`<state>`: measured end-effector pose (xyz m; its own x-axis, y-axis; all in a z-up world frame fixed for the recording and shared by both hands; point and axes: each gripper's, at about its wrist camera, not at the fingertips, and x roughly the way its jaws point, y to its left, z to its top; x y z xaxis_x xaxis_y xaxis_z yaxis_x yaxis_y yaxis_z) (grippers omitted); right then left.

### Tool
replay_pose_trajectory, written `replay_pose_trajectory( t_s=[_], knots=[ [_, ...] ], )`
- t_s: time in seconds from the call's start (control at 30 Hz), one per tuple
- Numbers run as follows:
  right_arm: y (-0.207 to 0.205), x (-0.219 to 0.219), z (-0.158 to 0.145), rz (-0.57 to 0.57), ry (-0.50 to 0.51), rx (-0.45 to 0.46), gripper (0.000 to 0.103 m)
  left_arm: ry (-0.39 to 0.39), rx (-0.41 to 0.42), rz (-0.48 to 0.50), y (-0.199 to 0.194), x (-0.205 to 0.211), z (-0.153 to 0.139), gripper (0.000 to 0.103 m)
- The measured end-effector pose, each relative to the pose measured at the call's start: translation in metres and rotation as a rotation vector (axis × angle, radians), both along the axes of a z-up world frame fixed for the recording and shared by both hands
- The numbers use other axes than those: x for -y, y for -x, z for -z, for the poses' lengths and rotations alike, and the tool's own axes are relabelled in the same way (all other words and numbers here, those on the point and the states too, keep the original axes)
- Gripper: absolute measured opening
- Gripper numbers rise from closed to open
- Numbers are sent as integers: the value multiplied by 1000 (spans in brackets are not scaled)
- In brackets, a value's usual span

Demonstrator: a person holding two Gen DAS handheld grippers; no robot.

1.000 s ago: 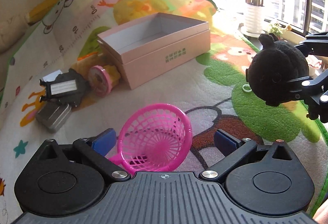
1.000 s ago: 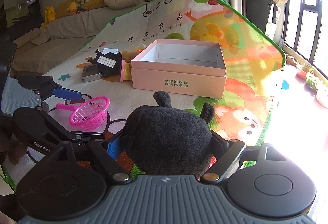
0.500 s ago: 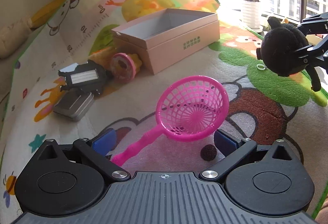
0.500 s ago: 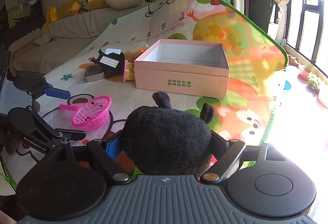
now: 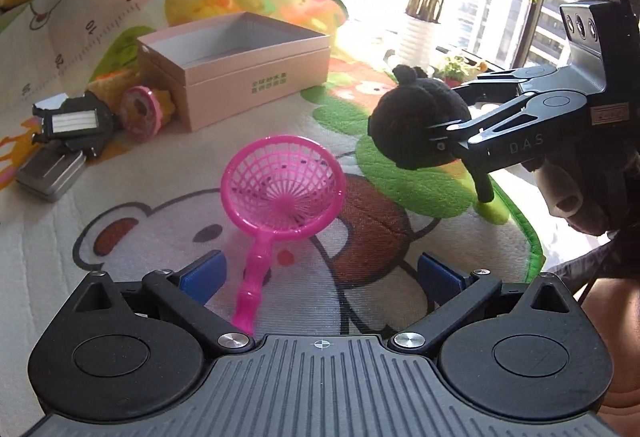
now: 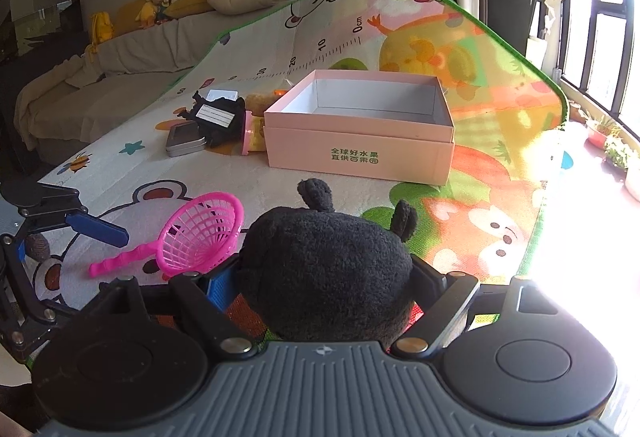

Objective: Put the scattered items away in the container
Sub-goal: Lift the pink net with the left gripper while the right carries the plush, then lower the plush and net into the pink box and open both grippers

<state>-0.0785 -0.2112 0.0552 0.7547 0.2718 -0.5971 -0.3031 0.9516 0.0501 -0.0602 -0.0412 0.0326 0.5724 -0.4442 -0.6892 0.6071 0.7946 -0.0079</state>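
Note:
The pink plastic strainer basket (image 5: pixel 282 187) lies on the play mat. Its handle (image 5: pixel 250 293) points back between the blue pads of my left gripper (image 5: pixel 320 273), which is open and not touching it. My right gripper (image 6: pixel 324 285) is shut on a black plush toy (image 6: pixel 326 269) with small ears, held above the mat. From the left wrist view the plush (image 5: pixel 416 125) hangs at the right in the right gripper's fingers (image 5: pixel 460 125). The open pink box (image 6: pixel 360 129) stands beyond, and it looks empty.
Left of the box (image 5: pixel 240 65) lie a black cartridge with a white label (image 5: pixel 76 123), a grey tin (image 5: pixel 50 171) and a pink round toy (image 5: pixel 144 111). The mat's green edge (image 5: pixel 524 233) runs close on the right. Potted plants (image 5: pixel 420 33) and windows stand behind.
My left gripper has drawn back and turned, so the pink basket, which sat between the pads, now lies ahead with only its handle between them. The right gripper kept still with the plush.

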Motion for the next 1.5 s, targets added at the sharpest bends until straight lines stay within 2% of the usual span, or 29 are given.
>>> replay_pose_trajectory(
  t_s=[0.07, 0.13, 0.27, 0.43, 0.53, 0.63, 0.77, 0.93, 1.03, 1.17, 1.3, 1.37, 1.43, 1.5],
  knots=[
    [1, -1, -1, -6, 0, 2, 84, -107, 67, -60, -10, 19, 4, 103],
    [4, -2, -3, -11, 1, 11, 84, -165, 83, -105, -23, 32, 11, 103],
    [9, 1, -6, -10, 8, 19, 84, -97, 31, -148, -41, 40, 17, 103],
    [7, 6, -7, -9, -17, -31, 84, -84, 59, -158, -36, 46, 15, 102],
    [2, 9, -8, -18, -57, -87, 84, -96, 87, -170, -30, 46, 12, 87],
    [-1, 10, -9, -26, -78, -123, 84, -86, 86, -193, -31, 43, 8, 87],
    [-4, 14, -17, -36, -101, -147, 84, -59, 112, -180, -30, 42, -11, 87],
    [-21, 21, -38, -30, -94, -126, 84, -21, 200, -180, -51, 43, -49, 87],
    [-43, 27, -64, -15, -112, -73, 84, 16, 244, -195, -77, 45, -71, 87],
    [-96, 37, -106, 9, -182, 0, 84, 78, 279, -186, -124, 50, -94, 87],
    [-163, 36, -134, 74, -234, 25, 84, 98, 348, -209, -178, 61, -97, 88],
    [-193, 34, -140, 113, -263, 27, 84, 131, 373, -245, -207, 62, -92, 97],
    [-225, 30, -139, 139, -274, -1, 86, 159, 319, -234, -228, 58, -86, 98],
    [-250, 29, -130, 143, -286, -58, 94, 172, 264, -253, -235, 47, -81, 99]
  ],
)
